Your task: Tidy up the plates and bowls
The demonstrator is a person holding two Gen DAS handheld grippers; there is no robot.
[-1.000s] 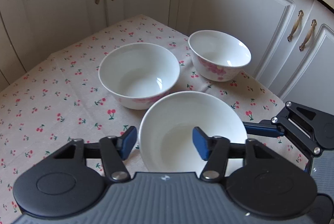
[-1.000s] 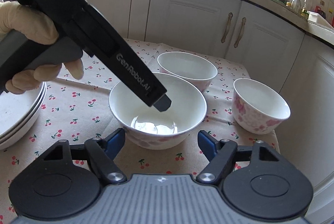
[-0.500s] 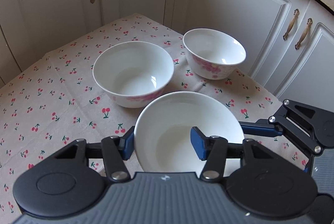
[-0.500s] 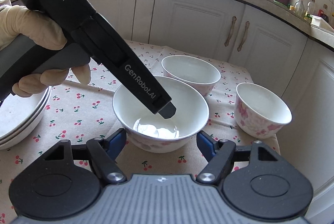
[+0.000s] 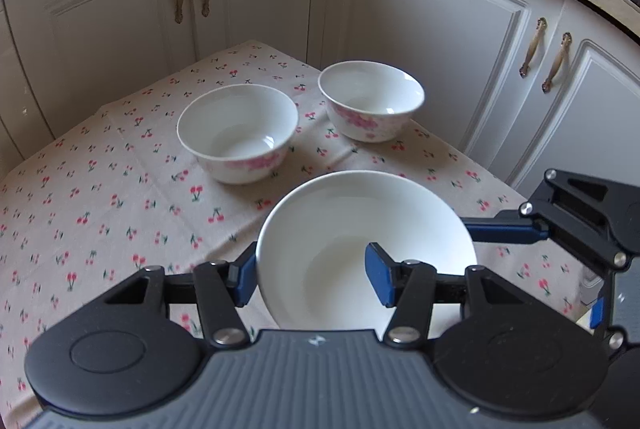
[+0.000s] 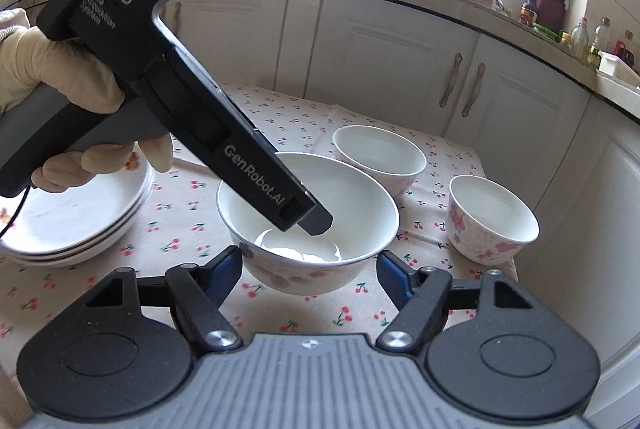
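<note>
Bowl (image 5: 360, 241) was pinched at its rim by the left gripper (image 5: 312, 275), one finger inside and one outside, above the cherry-print tablecloth (image 5: 100, 197); its near edge was hidden behind the gripper's body. Two more bowls, a wide bowl (image 5: 238, 131) and a smaller flowered bowl (image 5: 370, 99), were left near each other on the cloth beyond. The right gripper (image 6: 310, 269) was held spread on either side of the held bowl, its pads apart from it. Plates (image 6: 76, 217) were stacked to the left, partly hidden by a gloved hand (image 6: 60, 89).
</note>
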